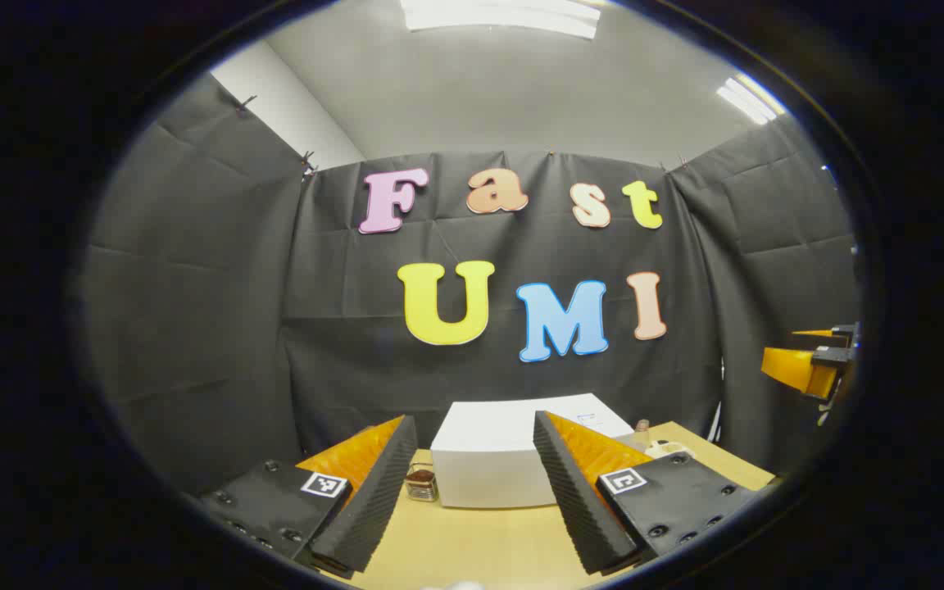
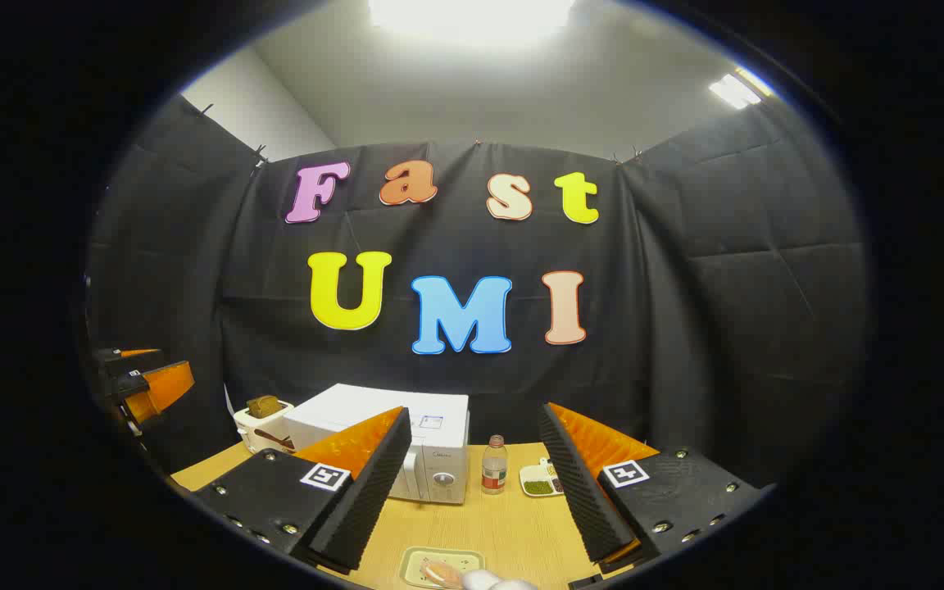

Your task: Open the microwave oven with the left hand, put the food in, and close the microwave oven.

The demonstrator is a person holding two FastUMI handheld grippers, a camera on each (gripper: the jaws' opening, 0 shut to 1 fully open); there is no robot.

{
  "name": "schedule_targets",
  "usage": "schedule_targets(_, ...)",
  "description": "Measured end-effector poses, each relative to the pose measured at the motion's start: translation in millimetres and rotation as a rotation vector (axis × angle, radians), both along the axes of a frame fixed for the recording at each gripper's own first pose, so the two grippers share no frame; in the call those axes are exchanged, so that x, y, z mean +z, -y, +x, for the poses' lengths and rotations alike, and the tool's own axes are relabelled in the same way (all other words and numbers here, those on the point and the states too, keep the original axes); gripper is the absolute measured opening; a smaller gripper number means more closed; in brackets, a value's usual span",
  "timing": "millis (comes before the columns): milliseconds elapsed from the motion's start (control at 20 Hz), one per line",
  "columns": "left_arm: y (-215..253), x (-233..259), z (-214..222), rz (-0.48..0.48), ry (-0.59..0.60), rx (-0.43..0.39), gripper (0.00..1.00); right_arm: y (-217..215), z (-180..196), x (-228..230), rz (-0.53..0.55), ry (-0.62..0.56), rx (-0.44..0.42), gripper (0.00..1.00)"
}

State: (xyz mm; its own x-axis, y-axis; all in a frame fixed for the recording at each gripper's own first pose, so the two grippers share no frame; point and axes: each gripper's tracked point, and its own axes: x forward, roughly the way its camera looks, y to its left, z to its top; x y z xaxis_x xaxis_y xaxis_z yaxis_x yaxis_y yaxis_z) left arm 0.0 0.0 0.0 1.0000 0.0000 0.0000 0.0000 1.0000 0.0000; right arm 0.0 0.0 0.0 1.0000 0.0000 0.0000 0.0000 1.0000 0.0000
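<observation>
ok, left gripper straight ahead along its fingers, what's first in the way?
Probably the white microwave oven, centred between the open left gripper fingers across bare table. Depth is unclear.

In the right gripper view, the microwave oven stood at the back of the desk, a toaster to its left, a bottle just right, then a tray. A plate of food lay nearer, before them.

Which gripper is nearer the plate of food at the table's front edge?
Right, I'd judge. The right gripper hangs open just above the plate of food; the left gripper faces the microwave further left.
</observation>
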Motion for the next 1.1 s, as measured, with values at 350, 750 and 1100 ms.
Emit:
schedule_targets(350,-5,-11,6,-0.001,-0.011,0.023,0.97,-2,7,-2,0.009,-0.008,0.011,0.96)
schedule_targets(750,4,-31,21,0.019,-0.025,0.027,0.97,4,11,0,0.008,-0.017,0.008,0.96)
schedule_targets(1100,68,-104,58,-0.01,-0.072,-0.067,0.96,40,4,13,-0.017,-0.016,-0.062,0.96)
